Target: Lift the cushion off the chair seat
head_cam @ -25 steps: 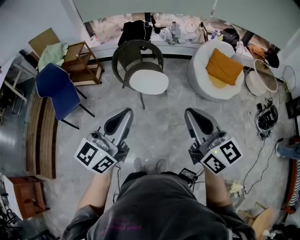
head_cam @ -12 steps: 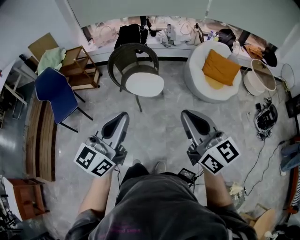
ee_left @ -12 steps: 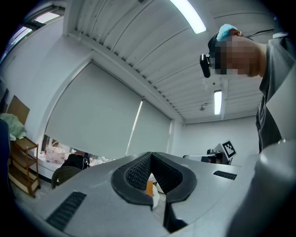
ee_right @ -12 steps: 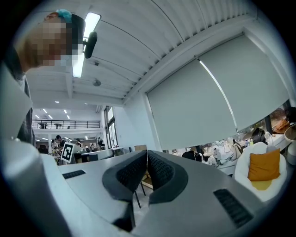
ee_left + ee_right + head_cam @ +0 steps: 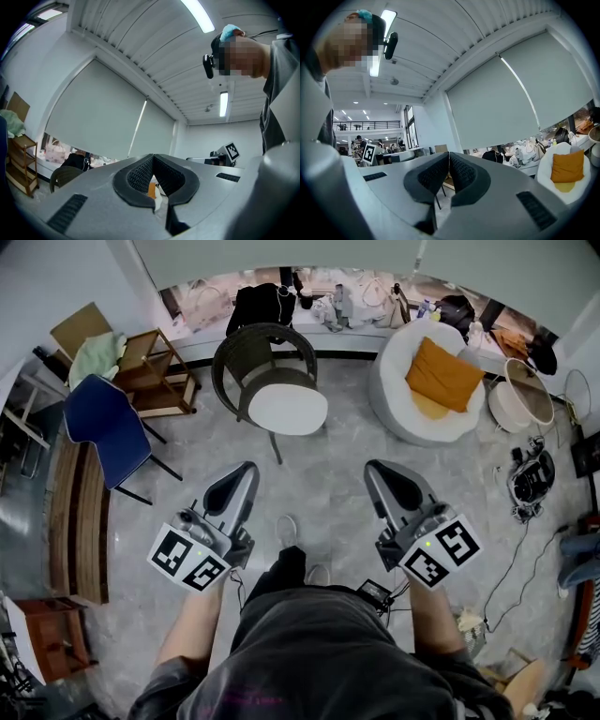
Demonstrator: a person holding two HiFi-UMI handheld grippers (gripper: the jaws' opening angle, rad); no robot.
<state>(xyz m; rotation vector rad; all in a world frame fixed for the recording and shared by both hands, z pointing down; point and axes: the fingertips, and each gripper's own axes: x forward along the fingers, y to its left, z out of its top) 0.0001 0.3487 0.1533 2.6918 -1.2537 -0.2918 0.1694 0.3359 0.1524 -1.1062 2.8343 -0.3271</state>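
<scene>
A dark wicker chair (image 5: 253,352) with a round white seat cushion (image 5: 288,409) stands ahead on the grey floor. To its right, an orange cushion (image 5: 442,374) lies on a white round armchair (image 5: 398,395); the right gripper view shows this orange cushion (image 5: 567,166) at far right. My left gripper (image 5: 246,470) and right gripper (image 5: 375,468) are held side by side in front of me, well short of both chairs. Both are shut with nothing between the jaws, as their own views show for the left gripper (image 5: 152,157) and the right gripper (image 5: 448,154).
A blue chair (image 5: 111,423) and a wooden shelf (image 5: 155,367) stand at the left, beside a wooden bench (image 5: 80,512). Bags and clutter line the window ledge (image 5: 347,306). A round stool (image 5: 525,395) and cabled equipment (image 5: 530,479) sit at the right.
One foot has stepped forward between the grippers. The chairs have shifted slightly left in the head view. Both grippers stay shut and level.
</scene>
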